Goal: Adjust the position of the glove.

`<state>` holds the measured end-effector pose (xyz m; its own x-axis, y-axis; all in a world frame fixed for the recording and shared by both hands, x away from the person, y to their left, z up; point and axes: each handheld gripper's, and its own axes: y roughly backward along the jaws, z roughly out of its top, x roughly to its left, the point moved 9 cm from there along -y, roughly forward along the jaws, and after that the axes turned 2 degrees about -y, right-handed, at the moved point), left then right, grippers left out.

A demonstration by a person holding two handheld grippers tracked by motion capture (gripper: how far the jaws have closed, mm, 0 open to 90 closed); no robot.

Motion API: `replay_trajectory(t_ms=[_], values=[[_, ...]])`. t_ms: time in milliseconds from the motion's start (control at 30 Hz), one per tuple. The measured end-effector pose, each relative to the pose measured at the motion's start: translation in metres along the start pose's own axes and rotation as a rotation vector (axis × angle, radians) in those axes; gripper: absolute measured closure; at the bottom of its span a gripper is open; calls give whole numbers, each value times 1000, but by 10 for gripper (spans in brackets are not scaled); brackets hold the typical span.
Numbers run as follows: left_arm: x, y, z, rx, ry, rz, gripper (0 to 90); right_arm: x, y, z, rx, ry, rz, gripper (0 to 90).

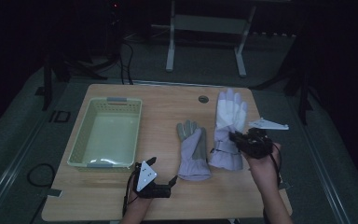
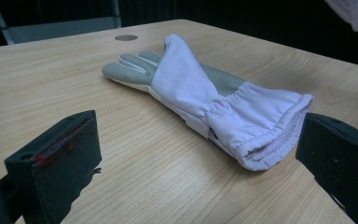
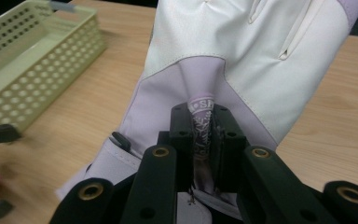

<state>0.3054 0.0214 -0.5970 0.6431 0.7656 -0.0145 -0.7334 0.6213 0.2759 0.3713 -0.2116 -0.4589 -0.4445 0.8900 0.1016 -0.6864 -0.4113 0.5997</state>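
The right gripper pinches a fold of the white glove; the left gripper has wide fingers near the grey-palmed glove.

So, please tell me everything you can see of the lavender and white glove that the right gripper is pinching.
The lavender and white fabric glove lies at the right side of the wooden table, fingers pointing away from the person, cuff toward them. Its white panel carries stitched seams; the wrist and cuff are lavender, with a small dark tab near the cuff. The right gripper is shut on a gathered fold of lavender fabric near the wrist, pulling it up into a ridge. The second glove lies beside it.
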Motion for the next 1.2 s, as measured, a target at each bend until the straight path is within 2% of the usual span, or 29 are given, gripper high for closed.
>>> replay_trajectory(t_ms=[167,233,333,467,567,700,767,800,1000,1133,1200], values=[[-1,0,0,-1,3,-5,1,30,-17,-2,31,2,42,809],[-1,0,0,-1,6,-8,1,39,-22,-3,40,-23,67,809],[0,0,0,-3,11,-11,1,47,-28,-3,44,-18,68,809],[-1,0,0,-1,6,-13,1,65,-47,-12,96,2,64,807],[-1,0,0,-2,8,-16,1,69,-63,-20,137,10,44,807],[-1,0,0,-1,15,-18,1,71,-83,-30,181,-6,29,807],[0,0,0,0,16,-19,1,70,-88,-31,185,-1,20,806],[0,0,0,-2,18,-20,1,70,-96,-35,203,1,12,806],[-1,0,0,-1,16,-20,1,67,-112,-47,245,10,-20,801],[0,0,0,0,15,-19,1,62,-118,-54,267,-21,-2,782],[0,0,0,0,16,-20,1,60,-116,-53,267,-13,-5,782]])
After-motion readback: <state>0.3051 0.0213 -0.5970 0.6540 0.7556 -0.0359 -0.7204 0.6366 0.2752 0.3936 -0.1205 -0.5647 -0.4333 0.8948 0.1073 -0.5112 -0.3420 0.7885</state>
